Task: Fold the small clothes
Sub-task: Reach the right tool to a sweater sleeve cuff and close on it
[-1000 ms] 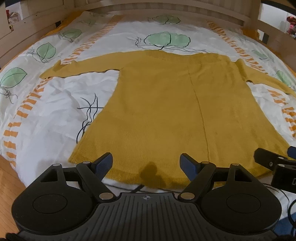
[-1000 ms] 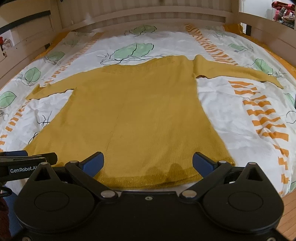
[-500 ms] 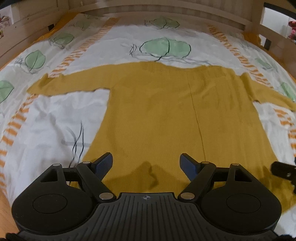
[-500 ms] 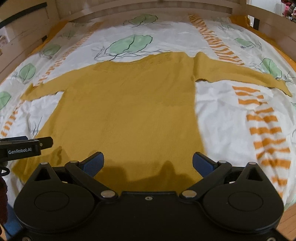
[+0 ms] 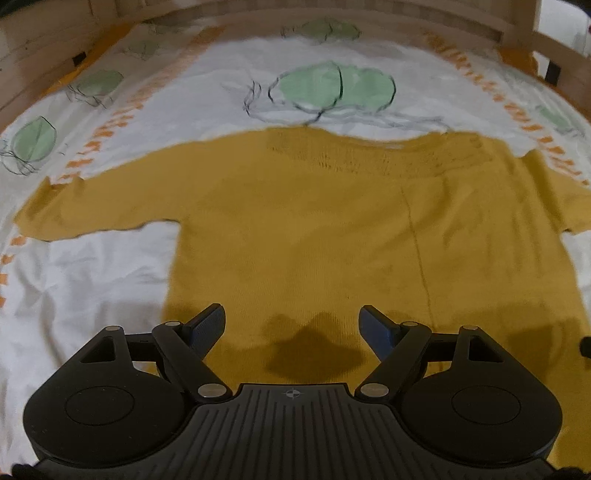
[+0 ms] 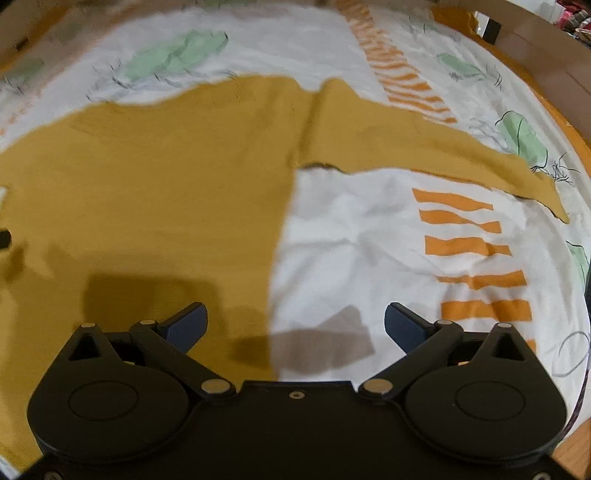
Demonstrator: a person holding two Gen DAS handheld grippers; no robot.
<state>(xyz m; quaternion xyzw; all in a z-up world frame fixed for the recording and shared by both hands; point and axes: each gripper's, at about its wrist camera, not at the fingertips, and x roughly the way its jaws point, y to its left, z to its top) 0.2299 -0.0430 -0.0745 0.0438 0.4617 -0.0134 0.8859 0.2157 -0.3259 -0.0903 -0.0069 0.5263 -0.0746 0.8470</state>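
- A mustard-yellow knitted sweater [image 5: 314, 229] lies spread flat, sleeves out to both sides, on a bed covered by a white sheet printed with green leaves and orange stripes [image 5: 92, 288].
- A pale wooden bed frame [image 5: 406, 22] rims the far edge of the bed; no containers appear in either view.
- The left wrist view shows the sweater's neckline at the far side, its left sleeve [image 5: 85, 210] reaching left, and a vertical crease running down the body.
- The right wrist view alone shows the right sleeve [image 6: 424, 147] stretching to the far right, and the sweater's straight right side edge against bare sheet.
- The left gripper [image 5: 293, 328] hangs above the sweater's near body, jaws wide apart with nothing between them, only knit and its shadow below.
- The right gripper [image 6: 295, 325] hangs over the sweater's right side edge, jaws wide apart and empty: its left finger is above yellow knit, its right above white sheet.
- Both views are slightly blurred.
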